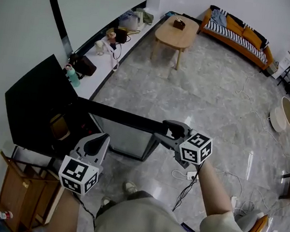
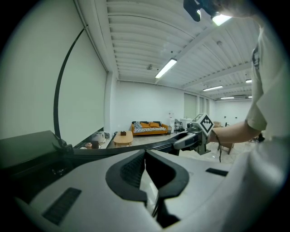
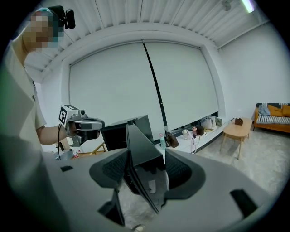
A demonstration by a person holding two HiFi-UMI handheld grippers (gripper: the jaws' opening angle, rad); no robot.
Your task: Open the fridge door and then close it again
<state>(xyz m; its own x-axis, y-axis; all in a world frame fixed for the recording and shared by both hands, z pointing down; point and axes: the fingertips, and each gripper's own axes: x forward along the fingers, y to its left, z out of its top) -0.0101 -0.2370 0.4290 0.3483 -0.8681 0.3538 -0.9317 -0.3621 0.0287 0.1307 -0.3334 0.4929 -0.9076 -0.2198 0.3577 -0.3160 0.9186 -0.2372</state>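
The black fridge (image 1: 36,98) stands low at the left, and its door (image 1: 123,116) is swung open, reaching out to the right. My right gripper (image 1: 163,131) is shut on the door's free edge. In the right gripper view the door's edge (image 3: 138,142) fills the gap between the right gripper's (image 3: 146,156) pads. My left gripper (image 1: 99,137) hovers just in front of the open fridge, shut with nothing in it. In the left gripper view the left gripper's (image 2: 145,156) tips meet, with the door (image 2: 136,147) and the right gripper (image 2: 188,138) beyond.
A window ledge (image 1: 101,62) behind the fridge holds bags and a green bottle (image 1: 72,75). A wooden rack (image 1: 18,191) stands beside the fridge at lower left. Cables and a power strip (image 1: 190,176) lie on the marble floor. A coffee table (image 1: 176,32) and sofa (image 1: 238,29) stand far off.
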